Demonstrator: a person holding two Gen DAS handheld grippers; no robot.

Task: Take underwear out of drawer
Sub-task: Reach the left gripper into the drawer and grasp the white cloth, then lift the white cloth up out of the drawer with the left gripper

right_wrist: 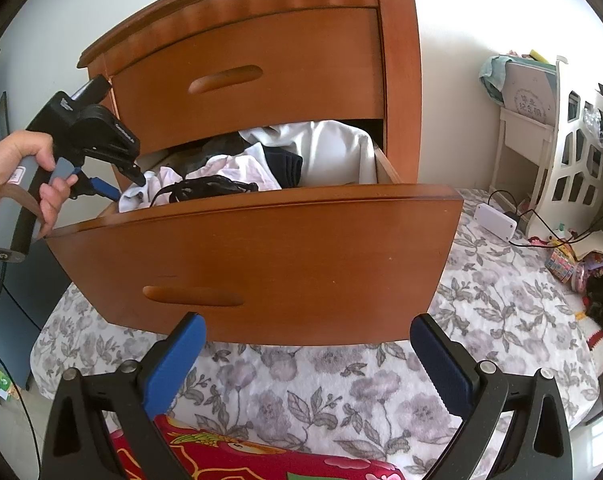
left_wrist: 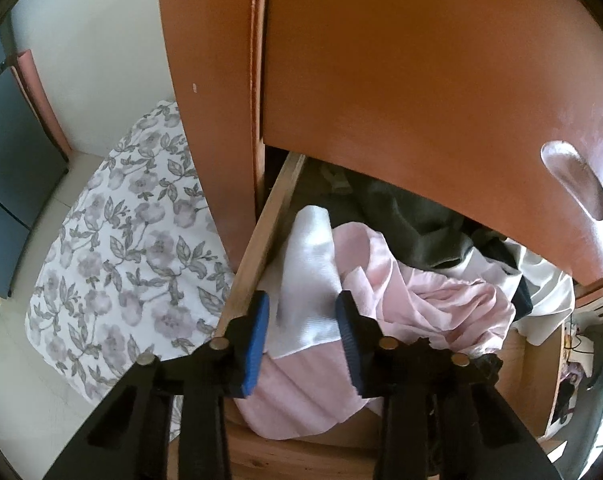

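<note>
- Two blue-padded fingers of the left gripper point(left_wrist: 303, 312) stand apart over the open drawer point(left_wrist: 261, 236), straddling a white ribbed garment point(left_wrist: 309, 272) without pinching it; the cloth between the pads looks loose.
- Which piece in the heap is the underwear I cannot tell for sure; the white ribbed piece lies at the drawer's left front corner, on top of a pink cloth point(left_wrist: 413, 292).
- That white piece runs long and narrow, its long axis going from the drawer's back down toward the gripper, with the near end spread flat on the pink cloth and the far end folded over.
- A closing grip here could catch the pink cloth along with the white one, since the two touch under the right pad, and drag both out.
- The left pad sits just beside the drawer's wooden side wall; a drift to that side could knock the wall rather than take cloth.
- Lifting may snag on the upper drawer front point(left_wrist: 421, 80), which overhangs the heap closely.
- Dark garments point(left_wrist: 413, 224) and black straps point(right_wrist: 205, 192) are tangled in the pile and could trail after a pull.
- The right gripper point(right_wrist: 307, 344) hangs wide open and empty in front of the drawer face, over a floral bedspread point(right_wrist: 381, 400), well clear of the clothes.
</note>
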